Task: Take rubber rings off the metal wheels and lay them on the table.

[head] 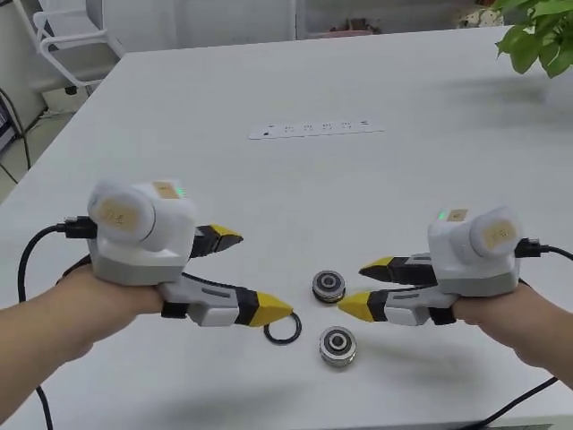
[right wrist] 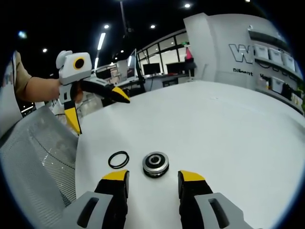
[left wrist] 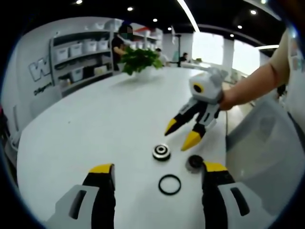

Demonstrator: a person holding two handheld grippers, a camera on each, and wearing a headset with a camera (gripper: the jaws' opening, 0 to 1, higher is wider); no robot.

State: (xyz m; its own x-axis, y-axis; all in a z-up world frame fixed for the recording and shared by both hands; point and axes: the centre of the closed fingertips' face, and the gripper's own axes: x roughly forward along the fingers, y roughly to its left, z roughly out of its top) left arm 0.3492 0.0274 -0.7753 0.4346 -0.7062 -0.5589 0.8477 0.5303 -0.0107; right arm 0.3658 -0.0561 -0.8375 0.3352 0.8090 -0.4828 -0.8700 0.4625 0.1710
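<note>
One black rubber ring (head: 282,330) lies flat and loose on the white table (head: 179,107), near the lower tip of the left tongs (head: 257,273), whose jaws stand wide apart and empty. The right tongs (head: 360,287) face them, also parted and holding nothing. Between the two lie the far wheel (head: 329,285) and the near wheel (head: 337,345), apart from each other and from the ring. The left gripper view places the ring (left wrist: 169,184) between its own tips with both wheels beyond, and adds a plant (left wrist: 138,59) and shelving (left wrist: 81,57). The right gripper view has the far wheel (right wrist: 156,163) just ahead of its tips. The head view adds a power strip (head: 315,129).
</note>
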